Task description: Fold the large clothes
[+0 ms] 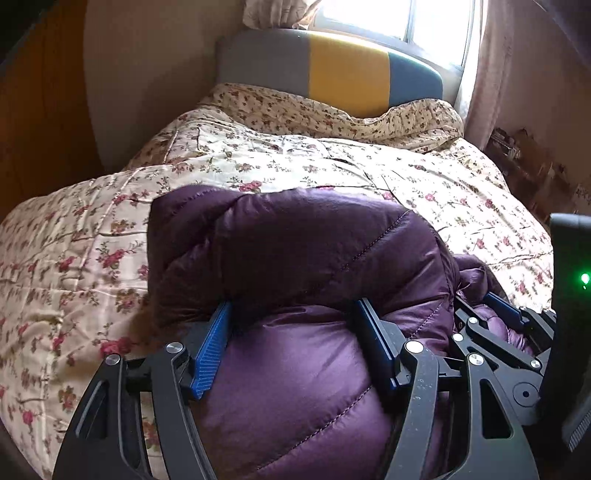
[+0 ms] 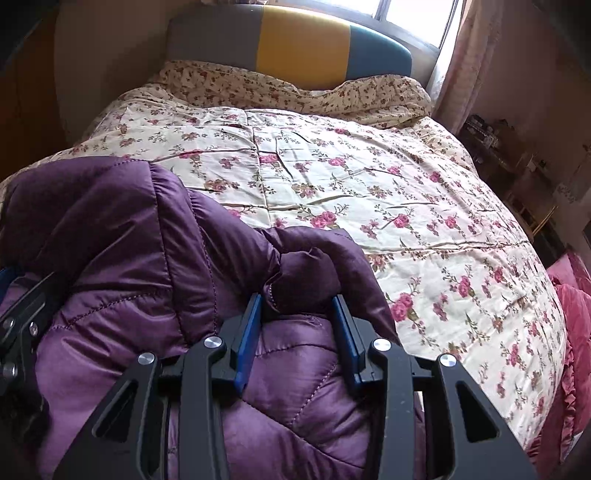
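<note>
While the purple quilted jacket (image 1: pixel 295 258) lies bunched at the near end of the bed (image 2: pixel 369 177), both grippers hold it side by side; the left gripper (image 1: pixel 291 314) has a thick fold of the padded fabric clamped between its blue pads (image 1: pixel 210 350), and the right gripper (image 2: pixel 297 306) pinches a narrower bunched edge of the same jacket, its pads pressed into the cloth on either side. From the left wrist view the right gripper's black linkage sits just beside the left one, at the right edge, with a green light (image 1: pixel 584 277) glowing on its body; from the right wrist view part of the left gripper shows at the far left edge. The jacket's far fold rises in a rounded hump ahead of the fingers, and beyond that hump the floral quilt (image 2: pixel 332 166) stretches bare to the pillow end, so open room lies ahead and to the right; the quilt's right edge drops away near a pink ruffled cloth (image 2: pixel 572 314). A headboard (image 2: pixel 295 44) in grey, yellow and teal panels closes the far end, with a bright window (image 1: pixel 388 18) and a pale curtain (image 2: pixel 465 55) behind it; a wooden panel (image 1: pixel 37 110) stands at the left, and dark cluttered furniture (image 2: pixel 517 147) lines the wall on the right.
</note>
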The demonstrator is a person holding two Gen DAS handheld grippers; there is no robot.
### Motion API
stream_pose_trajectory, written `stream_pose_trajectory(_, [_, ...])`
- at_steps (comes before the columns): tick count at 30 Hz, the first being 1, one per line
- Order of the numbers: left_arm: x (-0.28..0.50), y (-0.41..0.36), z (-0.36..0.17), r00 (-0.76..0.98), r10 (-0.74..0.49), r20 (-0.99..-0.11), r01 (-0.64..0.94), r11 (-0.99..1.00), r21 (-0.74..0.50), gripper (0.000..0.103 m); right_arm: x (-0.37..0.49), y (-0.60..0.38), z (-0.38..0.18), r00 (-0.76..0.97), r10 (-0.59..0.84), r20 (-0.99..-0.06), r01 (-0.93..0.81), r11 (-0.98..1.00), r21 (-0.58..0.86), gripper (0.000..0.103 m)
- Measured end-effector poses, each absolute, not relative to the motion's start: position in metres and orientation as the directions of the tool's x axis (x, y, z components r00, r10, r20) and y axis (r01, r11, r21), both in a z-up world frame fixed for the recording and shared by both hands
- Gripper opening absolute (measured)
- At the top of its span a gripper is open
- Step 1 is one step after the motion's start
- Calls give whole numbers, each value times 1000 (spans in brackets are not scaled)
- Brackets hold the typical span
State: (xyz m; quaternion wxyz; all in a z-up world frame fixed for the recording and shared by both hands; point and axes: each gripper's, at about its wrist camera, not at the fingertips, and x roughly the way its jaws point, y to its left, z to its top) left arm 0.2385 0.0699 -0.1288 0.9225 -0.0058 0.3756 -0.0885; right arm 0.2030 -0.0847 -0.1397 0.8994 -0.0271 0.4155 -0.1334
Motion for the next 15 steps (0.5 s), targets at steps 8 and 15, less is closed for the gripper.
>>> stream_pose_trajectory(8, [234,69,-130,717,-146,-682,119,989,-88,68,201,-99,-134,640,-183,-747,204,977,-64,38])
stream_pose_trajectory(15, [204,80,-107,741,-126,-660,60,991,-122,80,182,-115,-111,674,-99,-733,174,984,27,58])
